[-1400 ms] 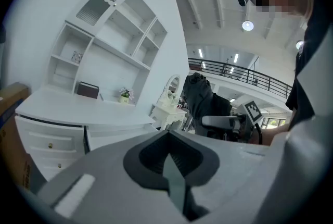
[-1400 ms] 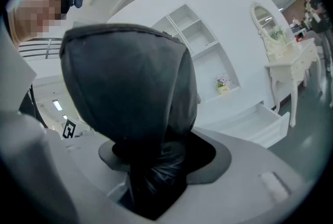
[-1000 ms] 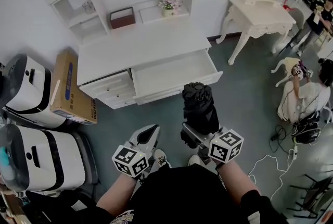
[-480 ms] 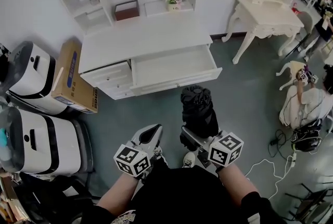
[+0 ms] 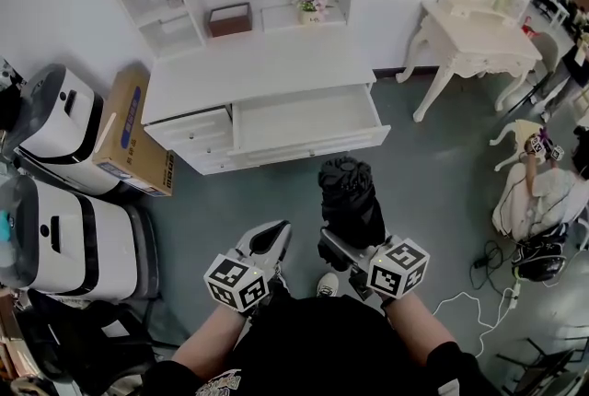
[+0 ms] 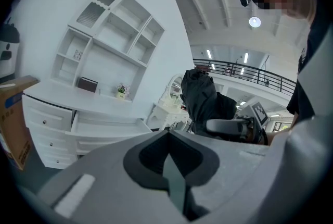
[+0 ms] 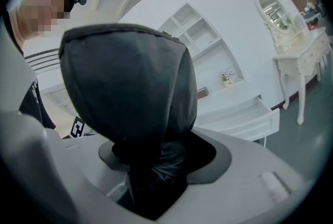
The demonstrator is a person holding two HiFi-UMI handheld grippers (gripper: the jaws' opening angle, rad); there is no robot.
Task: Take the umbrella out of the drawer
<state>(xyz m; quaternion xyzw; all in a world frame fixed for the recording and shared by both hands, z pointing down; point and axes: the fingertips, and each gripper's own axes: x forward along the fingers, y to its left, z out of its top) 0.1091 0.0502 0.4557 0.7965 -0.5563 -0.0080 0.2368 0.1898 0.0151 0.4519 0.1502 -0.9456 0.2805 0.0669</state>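
Right gripper (image 5: pixel 339 247) clamping black folded umbrella (image 5: pixel 350 196) upright | left gripper (image 5: pixel 269 238) staying closed, empty | open drawer (image 5: pixel 308 144) receding slightly

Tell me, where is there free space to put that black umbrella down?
The white desk top is bare, and the open drawer below it looks bare too. The floor before the desk is free. Crowded: the corner with the cardboard box and white machines.

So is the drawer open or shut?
Open. The drawer sticks out from the white desk, its bare inside showing. The black umbrella is out, folded and clamped in the right gripper.
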